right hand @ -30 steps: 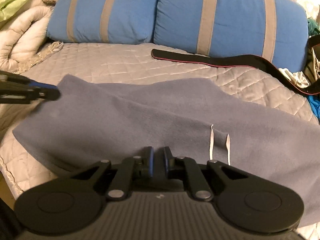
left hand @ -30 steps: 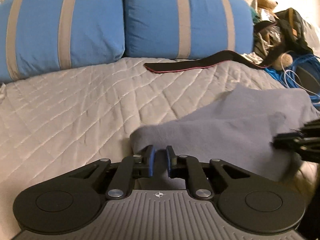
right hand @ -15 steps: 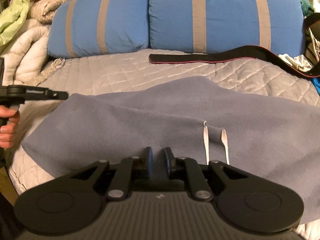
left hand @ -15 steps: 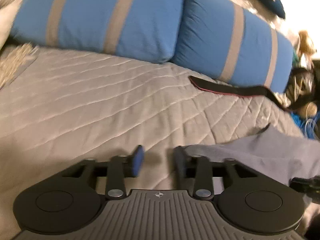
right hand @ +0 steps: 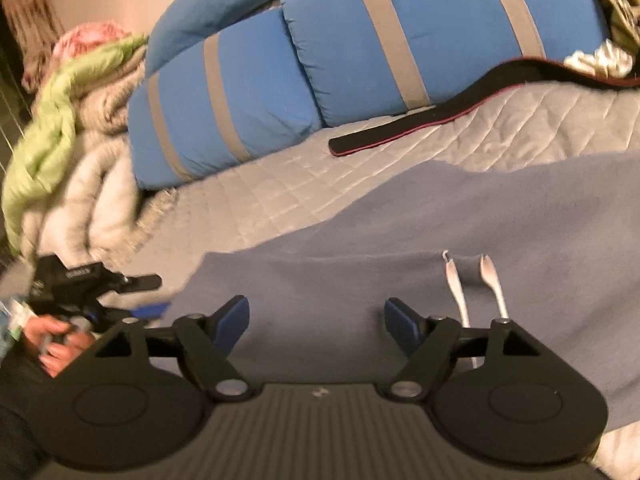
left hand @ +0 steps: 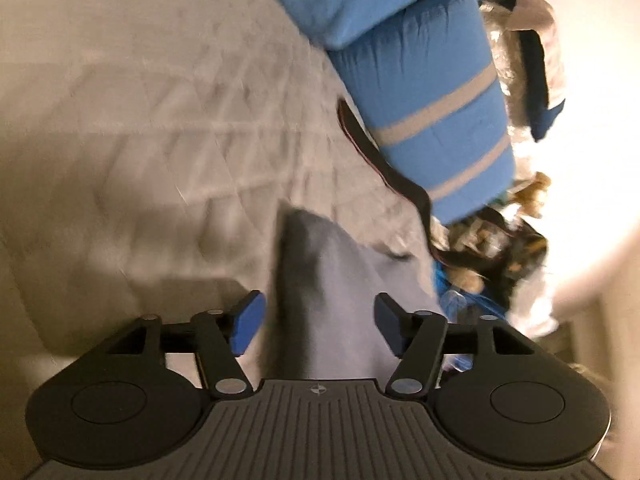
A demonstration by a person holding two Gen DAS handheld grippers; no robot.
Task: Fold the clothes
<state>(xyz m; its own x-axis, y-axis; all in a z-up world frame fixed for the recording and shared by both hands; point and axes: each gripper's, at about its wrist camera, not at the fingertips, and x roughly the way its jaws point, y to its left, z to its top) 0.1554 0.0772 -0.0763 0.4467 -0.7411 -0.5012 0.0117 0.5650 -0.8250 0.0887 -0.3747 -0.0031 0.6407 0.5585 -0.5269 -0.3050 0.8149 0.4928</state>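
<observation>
Grey-blue fleece garment (right hand: 460, 232) spread on bed (right hand: 320, 184). Left claw (left hand: 316, 330), right claw (right hand: 316, 326) apart, nothing gripped. Regrasp step judged; near-edge hem to be pinched next.

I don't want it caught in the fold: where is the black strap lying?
In the right wrist view the black strap lies on the quilted bedspread at upper right, against the blue striped pillows and beyond the gray garment.
</observation>
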